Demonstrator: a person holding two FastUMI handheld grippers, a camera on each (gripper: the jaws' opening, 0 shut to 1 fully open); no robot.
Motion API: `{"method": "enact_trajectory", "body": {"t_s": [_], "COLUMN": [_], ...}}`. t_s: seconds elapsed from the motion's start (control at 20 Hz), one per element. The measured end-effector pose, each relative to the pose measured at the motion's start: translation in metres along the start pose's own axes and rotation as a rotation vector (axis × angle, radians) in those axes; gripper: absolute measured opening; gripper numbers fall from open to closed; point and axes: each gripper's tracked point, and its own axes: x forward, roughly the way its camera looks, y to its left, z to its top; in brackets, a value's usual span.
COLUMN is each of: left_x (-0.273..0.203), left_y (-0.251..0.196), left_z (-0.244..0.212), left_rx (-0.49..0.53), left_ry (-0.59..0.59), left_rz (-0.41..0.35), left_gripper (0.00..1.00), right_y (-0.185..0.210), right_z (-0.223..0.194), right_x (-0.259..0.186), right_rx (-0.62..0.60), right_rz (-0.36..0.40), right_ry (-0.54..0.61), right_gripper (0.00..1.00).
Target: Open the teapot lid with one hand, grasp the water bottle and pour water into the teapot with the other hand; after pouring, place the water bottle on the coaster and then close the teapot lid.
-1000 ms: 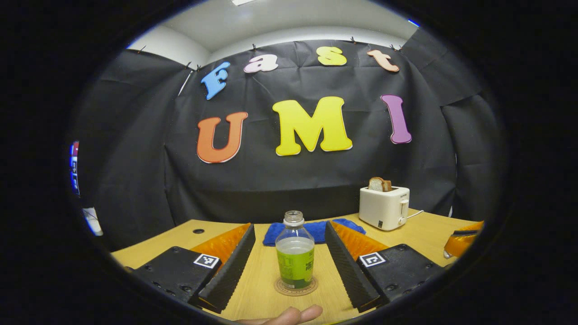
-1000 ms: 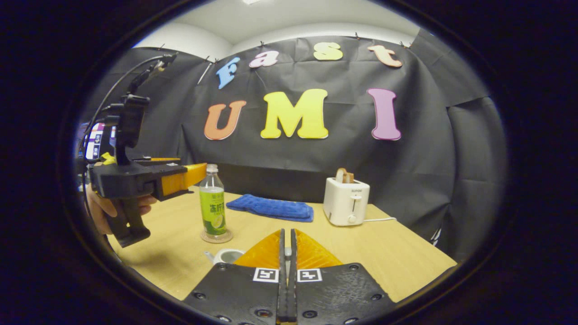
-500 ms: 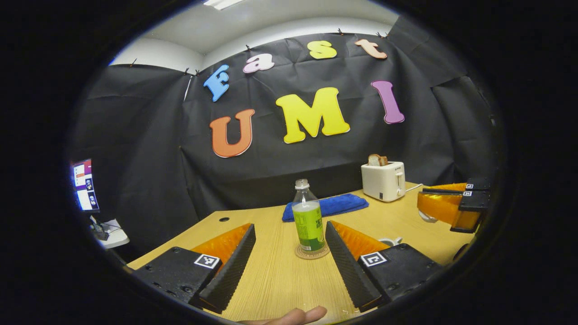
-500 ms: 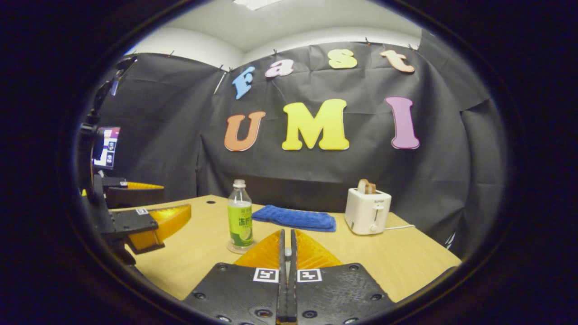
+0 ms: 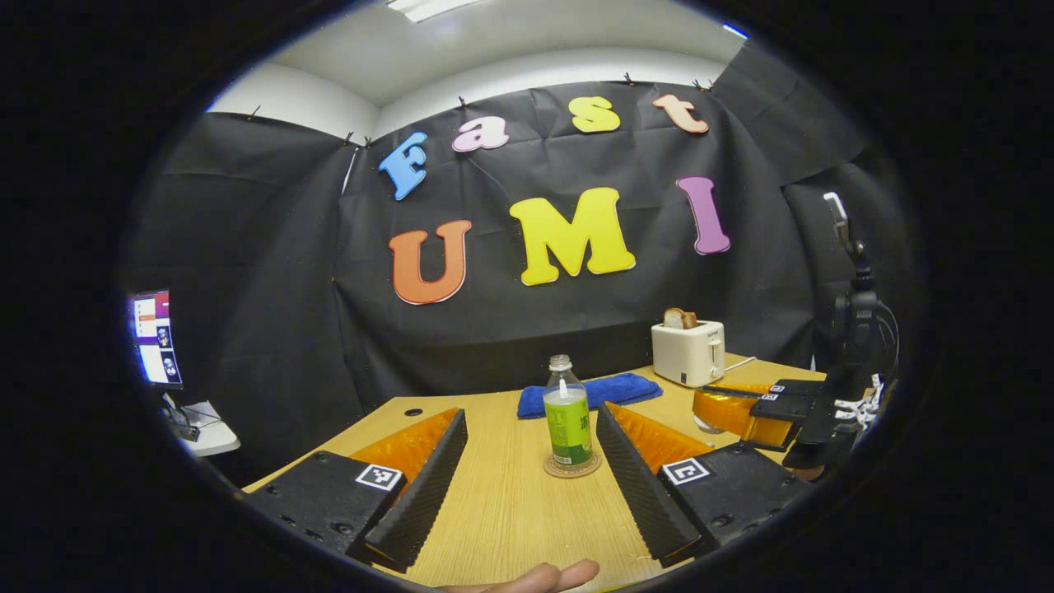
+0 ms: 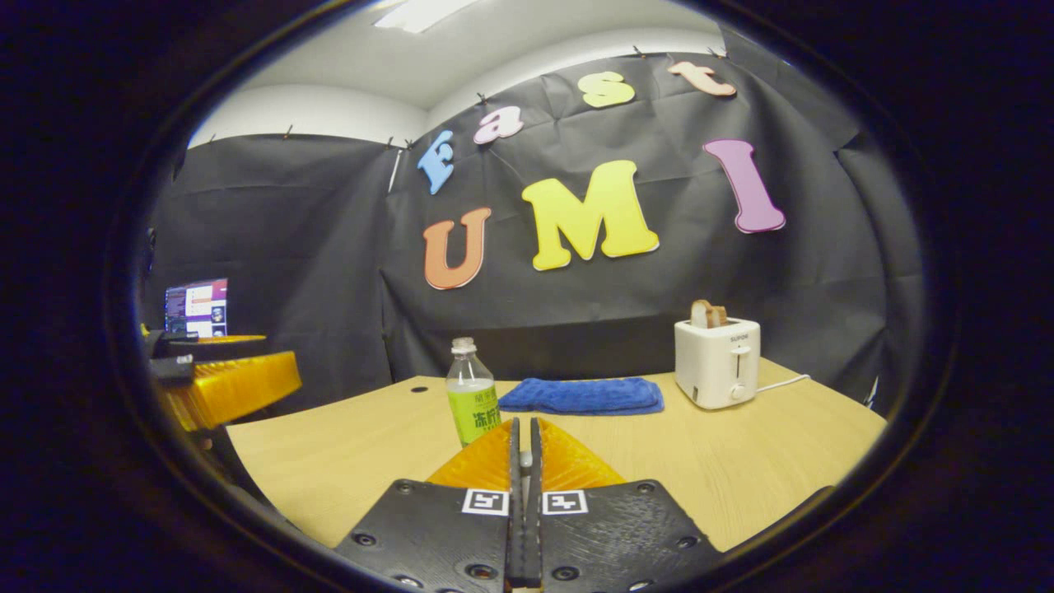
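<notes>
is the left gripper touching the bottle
Apart. In the left gripper view the left gripper is open, with table showing between the bottle and each finger.

My left gripper (image 5: 527, 469) hangs with its fingers spread wide, nothing between them, level above the table (image 5: 510, 511). My right gripper (image 6: 524, 486) is pressed closed, fingers flat together, also above the table. A fingertip of my hand (image 5: 535, 578) shows beneath the left gripper.

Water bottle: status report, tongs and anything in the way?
Left tongs open, clear of the water bottle. Right tongs shut, nothing seen between them. Bottle upright on coaster, uncapped. Nothing blocking it.
</notes>
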Motion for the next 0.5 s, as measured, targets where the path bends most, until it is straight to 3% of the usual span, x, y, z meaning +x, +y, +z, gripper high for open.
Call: {"method": "enact_trajectory", "body": {"t_s": [0.25, 0.5], "left_x": [0.002, 0.006], "left_y": [0.017, 0.031], "left_z": [-0.006, -0.011], "left_rx": [-0.098, -0.049], "left_ry": [0.021, 0.033], "left_rz": [0.009, 0.042], "left_gripper": [0.98, 0.99], "right_y": [0.000, 0.001], "right_z": [-0.030, -0.054], "right_x": [0.012, 0.031], "right_rx": [-0.035, -0.061], "right_rz": [-0.019, -0.028], "right_ry": [0.047, 0.090], "right_gripper": [0.00, 0.00]}}
